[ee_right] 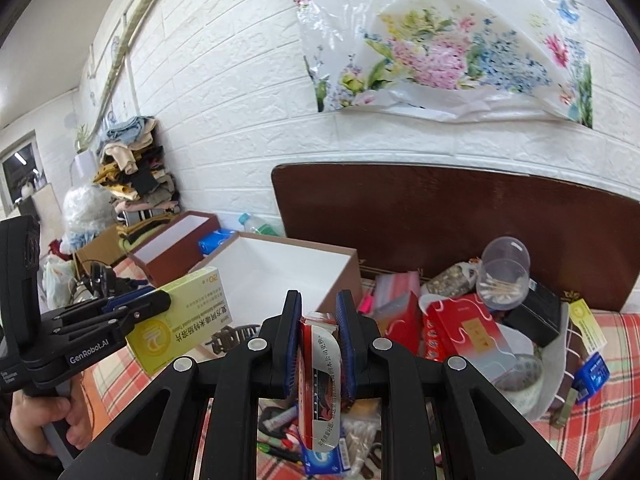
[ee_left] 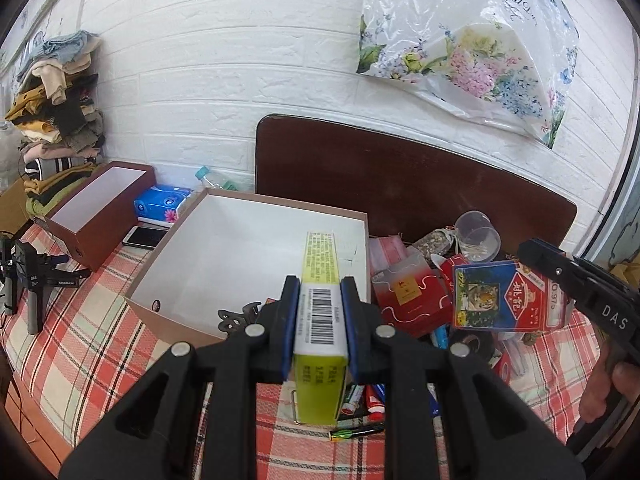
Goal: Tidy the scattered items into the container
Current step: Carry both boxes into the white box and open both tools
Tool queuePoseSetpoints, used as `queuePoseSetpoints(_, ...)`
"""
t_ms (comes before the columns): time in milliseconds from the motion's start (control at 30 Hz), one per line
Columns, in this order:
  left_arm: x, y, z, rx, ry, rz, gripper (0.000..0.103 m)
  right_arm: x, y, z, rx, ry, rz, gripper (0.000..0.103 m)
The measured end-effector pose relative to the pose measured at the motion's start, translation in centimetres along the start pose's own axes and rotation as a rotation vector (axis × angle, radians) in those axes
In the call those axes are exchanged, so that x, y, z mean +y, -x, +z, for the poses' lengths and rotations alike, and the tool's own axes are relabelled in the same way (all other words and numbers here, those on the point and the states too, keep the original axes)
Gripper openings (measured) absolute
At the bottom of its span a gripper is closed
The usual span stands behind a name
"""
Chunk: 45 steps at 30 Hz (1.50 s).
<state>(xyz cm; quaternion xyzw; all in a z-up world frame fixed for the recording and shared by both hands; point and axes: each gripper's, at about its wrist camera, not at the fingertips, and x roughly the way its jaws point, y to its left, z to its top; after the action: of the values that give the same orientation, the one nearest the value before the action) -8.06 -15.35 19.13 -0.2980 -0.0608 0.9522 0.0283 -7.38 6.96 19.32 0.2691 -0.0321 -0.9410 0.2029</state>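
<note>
My left gripper [ee_left: 320,300] is shut on a yellow-green medicine box [ee_left: 320,276] and holds it over the near right edge of the open white-lined cardboard box [ee_left: 240,248]. It also shows in the right wrist view [ee_right: 150,308] with the medicine box [ee_right: 188,320]. My right gripper [ee_right: 318,320] is shut on a red and blue card pack [ee_right: 322,368]; it also shows in the left wrist view [ee_left: 552,272] with the pack [ee_left: 504,296], right of the cardboard box [ee_right: 280,264]. A heap of scattered items [ee_left: 420,304] lies on the plaid cloth.
A second, brown box [ee_left: 100,208] stands at the left, with a blue tissue pack [ee_left: 160,200] and a phone [ee_left: 144,236] beside it. A dark wooden board [ee_left: 400,184] leans on the white brick wall. A clear jar of cotton swabs [ee_right: 504,276] stands on the heap. Clothes [ee_left: 56,92] pile at far left.
</note>
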Motion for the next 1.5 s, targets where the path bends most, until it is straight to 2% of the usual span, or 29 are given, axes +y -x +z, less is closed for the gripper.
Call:
queuePoseSetpoints(500,5.4,-1.3,2.5,-0.013,0.033,0.056,0.02,4.1,-5.8,3.1,0.014,0.056,0.066,0.019)
queuePoseSetpoints(1000,8.5,-6.1,3.0,0.031,0.06,0.07,0.021,5.5,-12.2,4.0,0.056,0.071,0.098,0.02)
queuePoseSetpoints(1033,8.7,-6.5,2.8,0.041,0.056,0.073,0.023,5.4,-12.6,4.0,0.055,0.06,0.108,0.02)
queuePoseSetpoints(1067,8.9,-6.9,2.7,0.042,0.059,0.081,0.032,5.5,-13.1,3.9,0.066,0.055,0.122,0.024)
queuePoseSetpoints(1100,9.2,-7.2,2.5,0.041,0.067,0.096,0.065,5.6,-13.9,3.7,0.095,0.057,0.132,0.047)
queuePoseSetpoints(1133,9.5,-7.3,2.4,0.042,0.072,0.111,0.096,5.8,-14.6,3.4,0.124,0.062,0.14,0.082)
queuePoseSetpoints(1167,9.6,-7.3,2.2,0.03,0.073,0.127,0.101,5.9,-15.1,3.1,0.136,0.065,0.147,0.091)
queuePoseSetpoints(1200,9.7,-7.1,2.1,0.007,0.07,0.13,0.101,6.1,-15.3,2.8,0.131,0.066,0.154,0.093)
queuePoseSetpoints(1500,9.8,-7.7,1.9,0.021,0.067,0.106,0.1,6.1,-15.5,2.6,0.125,0.057,0.15,0.093)
